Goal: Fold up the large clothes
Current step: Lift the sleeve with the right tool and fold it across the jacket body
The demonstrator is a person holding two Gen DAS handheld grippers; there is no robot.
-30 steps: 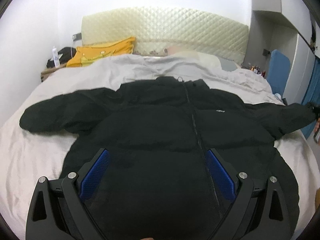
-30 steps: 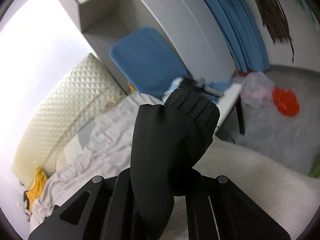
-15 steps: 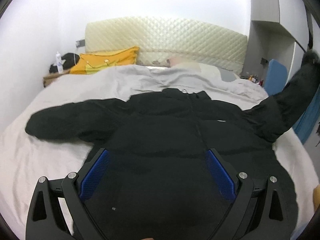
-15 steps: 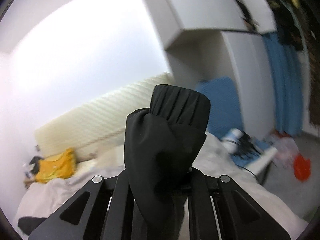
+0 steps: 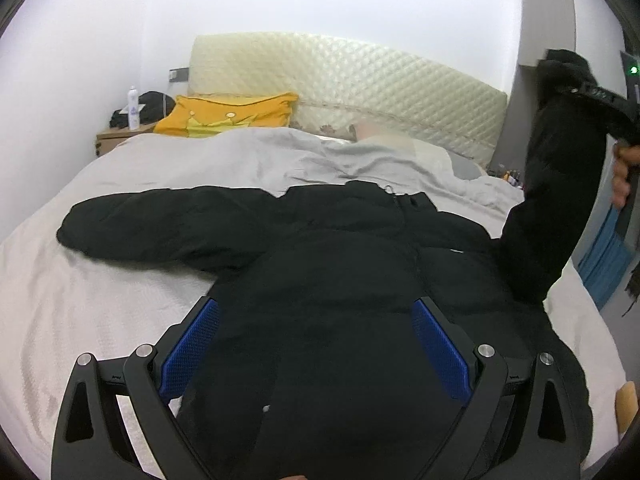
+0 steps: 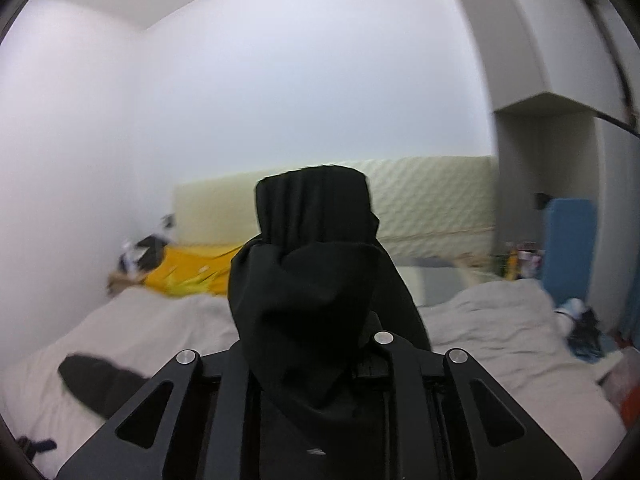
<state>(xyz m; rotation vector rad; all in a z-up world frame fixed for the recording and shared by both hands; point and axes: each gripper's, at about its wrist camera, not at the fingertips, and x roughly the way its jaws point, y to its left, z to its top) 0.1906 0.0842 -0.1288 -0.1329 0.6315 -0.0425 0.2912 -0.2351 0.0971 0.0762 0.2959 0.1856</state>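
Left wrist view: a grey-sheeted bed [image 5: 120, 288] carries the black jacket [image 5: 340, 280] flat, directly ahead of the spread left tongs [image 5: 316, 344]. Right wrist view: the right tongs [image 6: 316, 356] pinch the jacket's sleeve cuff [image 6: 312, 216], apparently raised above the bed.

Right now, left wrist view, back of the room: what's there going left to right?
White bottle → black bag → yellow pillow → quilted headboard → raised jacket sleeve, shut in the right gripper.
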